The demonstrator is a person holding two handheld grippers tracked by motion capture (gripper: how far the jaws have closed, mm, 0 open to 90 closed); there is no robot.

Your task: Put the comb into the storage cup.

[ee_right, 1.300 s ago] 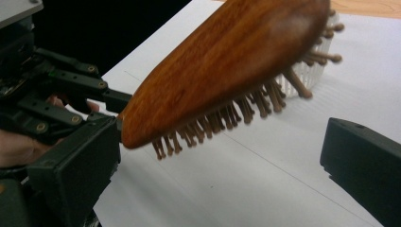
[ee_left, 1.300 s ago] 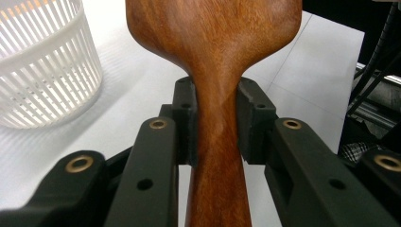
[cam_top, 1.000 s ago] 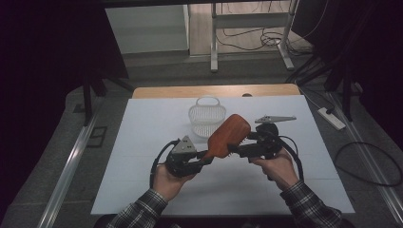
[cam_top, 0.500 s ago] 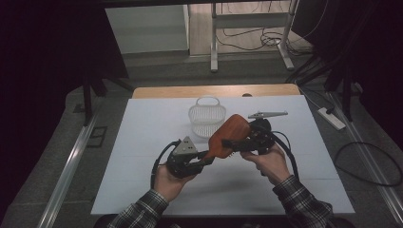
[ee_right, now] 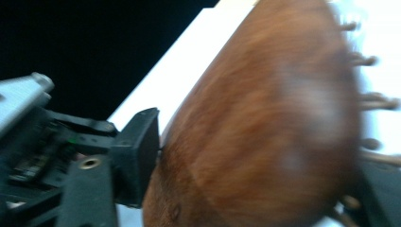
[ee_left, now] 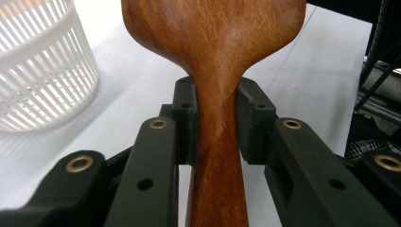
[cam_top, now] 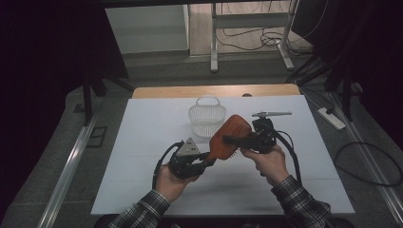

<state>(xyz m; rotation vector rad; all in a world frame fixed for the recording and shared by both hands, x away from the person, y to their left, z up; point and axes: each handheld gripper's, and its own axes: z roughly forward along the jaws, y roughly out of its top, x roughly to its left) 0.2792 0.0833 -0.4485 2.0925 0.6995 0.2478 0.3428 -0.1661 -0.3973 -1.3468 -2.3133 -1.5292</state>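
High view: at frame centre, one wooden hairbrush (cam_top: 229,137) hangs above the white table (cam_top: 142,142), its long axis running from lower left to upper right. The left gripper (cam_top: 202,162) clamps the handle at the lower-left end; the right gripper (cam_top: 233,140) comes in from the right across the paddle-shaped head, its jaws having just been closing with the head between them. Both hands are at the brush, one at each end. Behind it, toward the upper middle, stand one white slatted basket (cam_top: 207,118) and, to its right, one slim grey tool (cam_top: 272,114) lying flat.

Left gripper view: the two black pads (ee_left: 187,118) press either side of the brush's narrow neck (ee_left: 218,123); the head widens straight up out of the frame, the basket (ee_left: 42,71) sits at upper left.

Right gripper view: blurred. The brush's brown back (ee_right: 265,127) lies at centre and right, bristles (ee_right: 373,101) poking toward the right edge. One pad (ee_right: 139,151) touches the wood at left; the other side is too blurred to judge, so a full grip cannot be confirmed.
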